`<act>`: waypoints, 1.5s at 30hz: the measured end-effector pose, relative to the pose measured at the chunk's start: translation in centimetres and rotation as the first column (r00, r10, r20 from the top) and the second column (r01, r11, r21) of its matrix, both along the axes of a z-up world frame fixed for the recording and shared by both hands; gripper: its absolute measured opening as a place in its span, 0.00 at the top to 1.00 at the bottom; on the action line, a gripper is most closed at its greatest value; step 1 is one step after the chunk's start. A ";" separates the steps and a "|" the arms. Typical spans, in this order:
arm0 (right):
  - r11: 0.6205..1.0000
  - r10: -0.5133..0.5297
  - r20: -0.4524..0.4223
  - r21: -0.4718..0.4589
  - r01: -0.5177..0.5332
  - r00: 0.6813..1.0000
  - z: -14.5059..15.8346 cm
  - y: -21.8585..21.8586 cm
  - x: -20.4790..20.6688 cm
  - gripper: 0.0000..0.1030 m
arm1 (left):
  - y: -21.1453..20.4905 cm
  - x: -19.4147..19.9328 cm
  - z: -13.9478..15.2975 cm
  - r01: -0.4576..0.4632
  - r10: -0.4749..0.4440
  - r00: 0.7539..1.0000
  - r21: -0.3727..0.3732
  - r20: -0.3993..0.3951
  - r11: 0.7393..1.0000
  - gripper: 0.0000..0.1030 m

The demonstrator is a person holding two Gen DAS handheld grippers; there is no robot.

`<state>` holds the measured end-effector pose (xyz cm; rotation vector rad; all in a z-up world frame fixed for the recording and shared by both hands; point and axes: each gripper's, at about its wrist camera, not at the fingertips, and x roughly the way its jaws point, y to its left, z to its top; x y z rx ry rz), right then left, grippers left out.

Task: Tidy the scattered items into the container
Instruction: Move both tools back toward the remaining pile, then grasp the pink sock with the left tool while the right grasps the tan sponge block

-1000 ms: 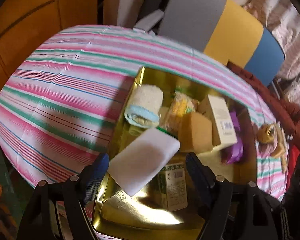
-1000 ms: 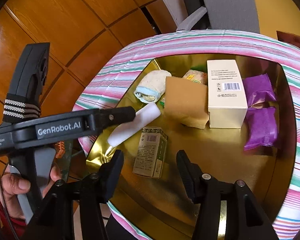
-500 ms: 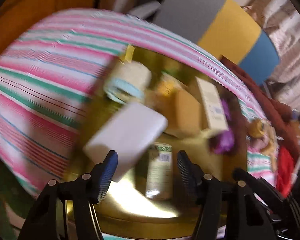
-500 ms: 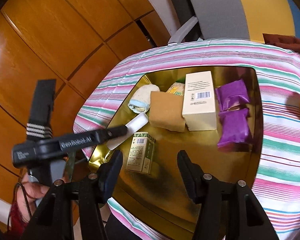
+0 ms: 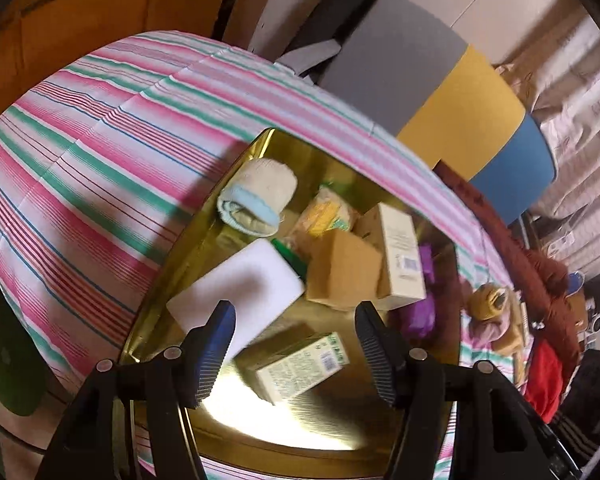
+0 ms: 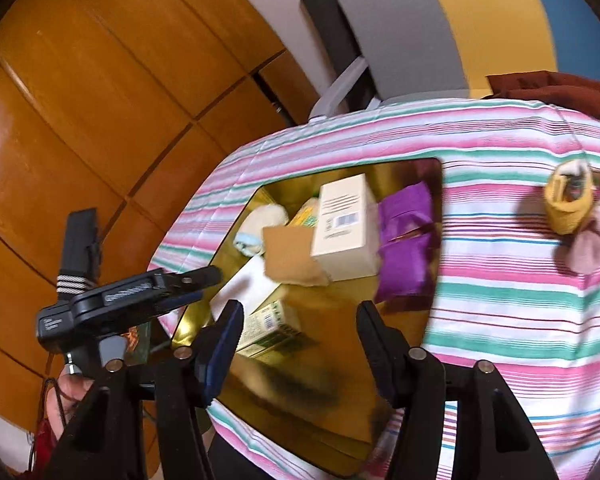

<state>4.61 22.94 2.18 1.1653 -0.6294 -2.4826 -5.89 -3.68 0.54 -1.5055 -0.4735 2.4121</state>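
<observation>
1. The shiny gold rectangular metal tray sits on the pink-and-green striped tablecloth.
2. The flat white foam block lies inside the tray, ahead of the left gripper, whose jaws stand wide and empty.
3. The right gripper hovers wide apart above the small pale-green printed carton.

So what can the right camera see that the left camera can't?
Only the right camera shows the left claw from outside, and the hand holding it. Only the left camera shows the blue cushion and red cloth. Both show the gold tray, white sponge, rolled towel and purple packets.
</observation>
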 end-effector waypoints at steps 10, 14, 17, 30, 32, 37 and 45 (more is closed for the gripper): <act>0.992 -0.107 -0.002 0.072 0.107 0.994 0.4 6.8 2.1 0.39 | 7.7 2.7 1.3 0.198 -0.193 0.979 0.069 -0.072 0.978 0.38; 0.977 -0.185 0.010 0.113 0.183 0.983 0.1 11.2 3.3 0.38 | 11.6 3.9 1.5 0.300 -0.294 0.952 0.066 -0.087 0.952 0.38; 0.965 -0.227 0.023 0.139 0.221 0.974 -0.3 13.8 4.1 0.37 | 14.4 5.2 1.8 0.370 -0.363 0.927 0.061 -0.100 0.927 0.38; 0.905 -0.357 0.066 0.272 0.328 0.932 -1.6 24.4 4.9 0.30 | 22.9 8.1 0.5 0.538 -0.536 0.842 0.028 -0.055 0.842 0.38; 0.900 -0.340 0.053 0.308 0.308 0.939 -1.9 24.9 3.9 0.29 | 23.8 8.4 0.0 0.550 -0.549 0.835 0.029 -0.039 0.835 0.38; 0.895 -0.322 0.050 0.341 0.287 0.945 -3.6 25.3 1.8 0.25 | 25.2 8.7 -0.7 0.570 -0.570 0.822 -0.005 -0.018 0.822 0.38; 0.901 -0.337 0.066 0.311 0.302 0.939 -5.4 26.6 0.1 0.20 | 28.1 7.8 -2.2 0.591 -0.591 0.807 -0.033 0.008 0.806 0.38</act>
